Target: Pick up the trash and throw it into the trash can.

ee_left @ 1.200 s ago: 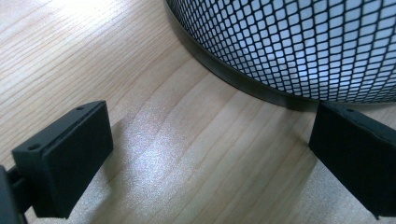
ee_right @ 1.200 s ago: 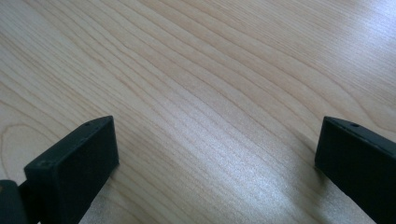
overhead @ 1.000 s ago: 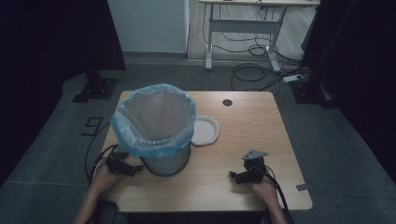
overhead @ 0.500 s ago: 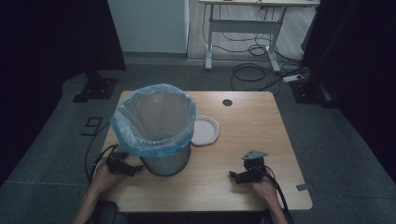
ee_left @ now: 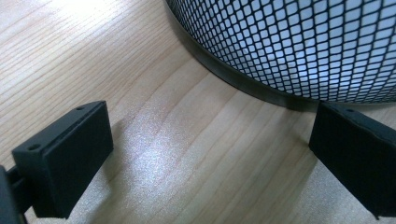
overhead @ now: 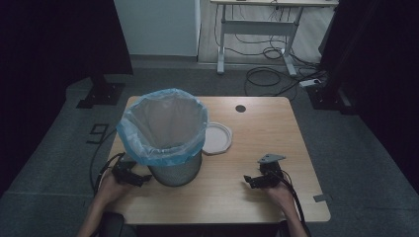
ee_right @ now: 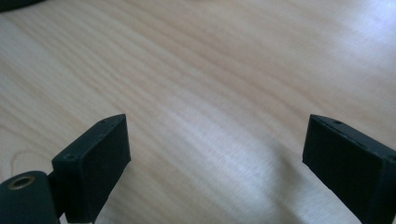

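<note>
High view
- Table [overhead: 296, 128]: pale wood, on a grey floor [overhead: 365, 148].
- Bin [overhead: 170, 143]: a mesh basket lined with a blue bag [overhead: 133, 143] folded over its rim, upright on the left half of the table.
- Lid [overhead: 217, 139]: a white disc lying flat just right of the bin, partly behind it.
- Left gripper [overhead: 141, 178]: low over the near left edge, held in the left hand [overhead: 109, 186], its tip just beside the bin's base.
- Right gripper [overhead: 251, 181]: on the near right part of the table, held in the right hand [overhead: 277, 191], well apart from the bin, with a grey plate on top.

Left gripper view
- Left gripper [ee_left: 210, 154]: jaws spread wide, nothing between them but bare table [ee_left: 93, 56].
- Bin [ee_left: 299, 46]: black mesh wall and base ring close ahead, pale lining behind the mesh; the right jaw sits near the base ring, and whether they touch I cannot tell.

Right gripper view
- Right gripper [ee_right: 215, 144]: jaws spread wide, holding nothing, over bare table [ee_right: 210, 60].
</note>
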